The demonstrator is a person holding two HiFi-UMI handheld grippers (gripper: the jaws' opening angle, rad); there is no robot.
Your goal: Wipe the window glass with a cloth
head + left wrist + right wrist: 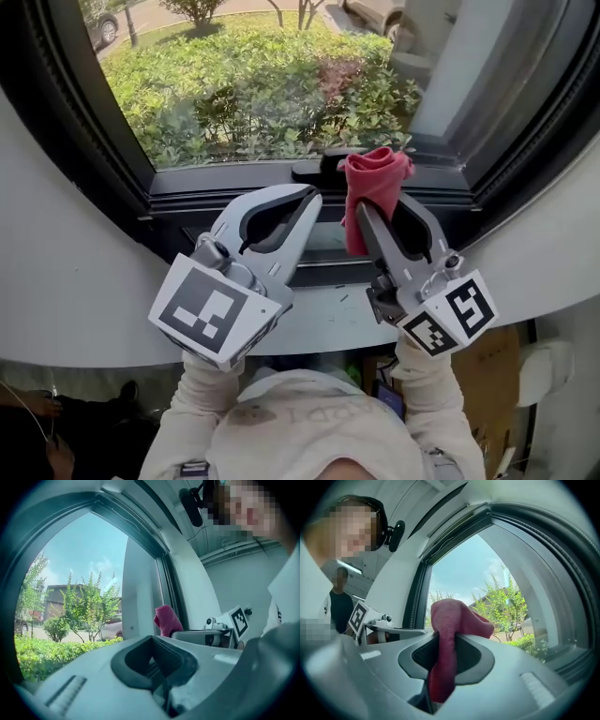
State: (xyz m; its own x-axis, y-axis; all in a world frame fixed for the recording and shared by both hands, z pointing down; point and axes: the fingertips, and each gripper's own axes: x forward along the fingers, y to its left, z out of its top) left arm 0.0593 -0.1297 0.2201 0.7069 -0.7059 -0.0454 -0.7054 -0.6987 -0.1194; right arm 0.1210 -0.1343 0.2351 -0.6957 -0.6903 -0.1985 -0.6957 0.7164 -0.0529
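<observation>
So your right tool is the one doing the work here: its jaws are clamped on the red cloth. A fat bunch sticks out past the tips and a tail hangs back down between the jaws. That grip makes sense to me, since the padded wad out front is what meets the pane, not the hard jaw tips. The cloth sits right at the tool's nose, up by the bottom of the dark window frame, with the window glass just ahead of it. I can't tell if it's touching the glass, and my guess is wiping hasn't really got going. Your left tool is parked just beside the right one, jaws pressed together on nothing. It's probably there to stay out of the way, and it's pointed at the same low edge of the pane. Both tools hang above the pale surface under the window, not resting on it. Head count: one cloth, two tools, and one pane I can count for sure, with green bushes outside.
</observation>
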